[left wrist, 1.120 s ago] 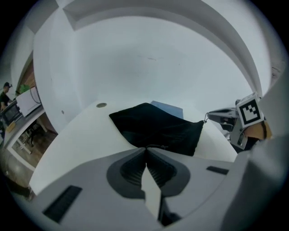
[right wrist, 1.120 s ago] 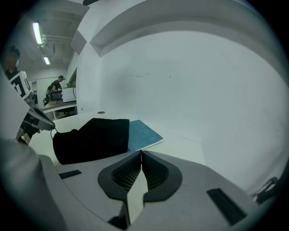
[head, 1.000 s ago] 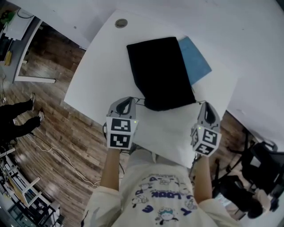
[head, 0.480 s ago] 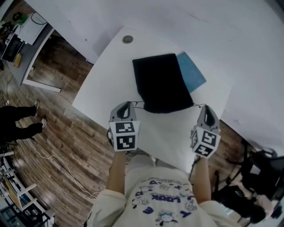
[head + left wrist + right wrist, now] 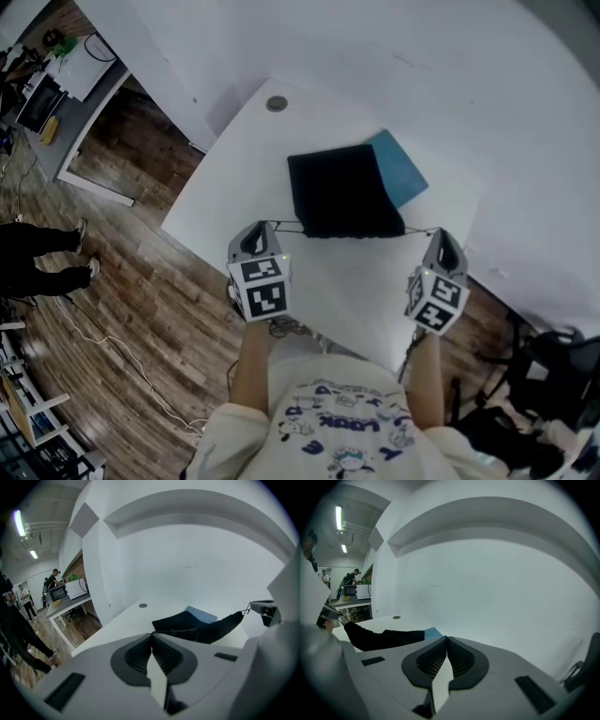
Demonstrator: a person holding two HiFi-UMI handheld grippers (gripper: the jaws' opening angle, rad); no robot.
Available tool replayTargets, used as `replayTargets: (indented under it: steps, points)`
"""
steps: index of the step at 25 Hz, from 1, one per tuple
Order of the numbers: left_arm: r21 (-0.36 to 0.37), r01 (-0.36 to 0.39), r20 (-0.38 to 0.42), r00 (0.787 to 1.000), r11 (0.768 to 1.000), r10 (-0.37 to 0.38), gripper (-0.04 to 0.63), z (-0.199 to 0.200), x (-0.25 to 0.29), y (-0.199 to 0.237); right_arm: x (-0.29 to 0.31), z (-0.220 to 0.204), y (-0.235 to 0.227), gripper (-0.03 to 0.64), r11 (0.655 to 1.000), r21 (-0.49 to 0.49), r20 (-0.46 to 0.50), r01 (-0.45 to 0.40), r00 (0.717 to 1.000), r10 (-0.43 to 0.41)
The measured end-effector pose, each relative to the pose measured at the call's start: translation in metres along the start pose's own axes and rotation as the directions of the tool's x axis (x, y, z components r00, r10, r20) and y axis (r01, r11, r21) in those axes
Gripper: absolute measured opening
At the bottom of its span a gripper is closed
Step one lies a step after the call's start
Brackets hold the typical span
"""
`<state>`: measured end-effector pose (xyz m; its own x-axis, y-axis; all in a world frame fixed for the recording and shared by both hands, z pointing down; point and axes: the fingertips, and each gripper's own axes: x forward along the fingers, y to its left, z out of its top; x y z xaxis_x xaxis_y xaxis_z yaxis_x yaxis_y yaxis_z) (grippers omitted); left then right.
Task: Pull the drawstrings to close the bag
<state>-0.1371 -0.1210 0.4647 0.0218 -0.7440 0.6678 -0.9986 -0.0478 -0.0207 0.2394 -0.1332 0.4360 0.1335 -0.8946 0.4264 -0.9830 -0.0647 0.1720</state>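
Left gripper [image 5: 264, 228] and right gripper [image 5: 439, 234] are seen fully closed. Each is pinched on a thin cord, left drawstring [image 5: 287, 228] and right drawstring [image 5: 419, 232], stretched taut to the mouth of the black drawstring bag [image 5: 342, 192] at frame centre on the white bench [image 5: 234, 173]. Cords should be drawn evenly outward toward the left and right frame edges with a firm pinch, since the unanchored bag is judged likely to be lifted or dragged rather than cinched. A blue sheet [image 5: 401, 169] is partly covered at the bag's upper right, a round grommet [image 5: 277, 103] is set near the bench's top edge, and a person [image 5: 37, 267] is stood on the wood floor [image 5: 141, 309] at far left; none is judged to block the pull.
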Motion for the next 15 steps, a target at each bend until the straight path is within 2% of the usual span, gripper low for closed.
replayTargets:
  steps: [6,15]
  points:
    - [-0.028,-0.05,0.017,0.999,0.998,0.05,0.006,0.007,-0.011,0.01,-0.004,0.012,-0.01,0.008,0.999,-0.002,0.018,0.036,0.999,-0.036]
    - [-0.064,-0.126,0.042,0.991,0.99,0.129,0.006,0.009,-0.018,0.03,-0.008,0.02,-0.023,0.008,0.995,0.044,0.025,0.091,0.995,-0.092]
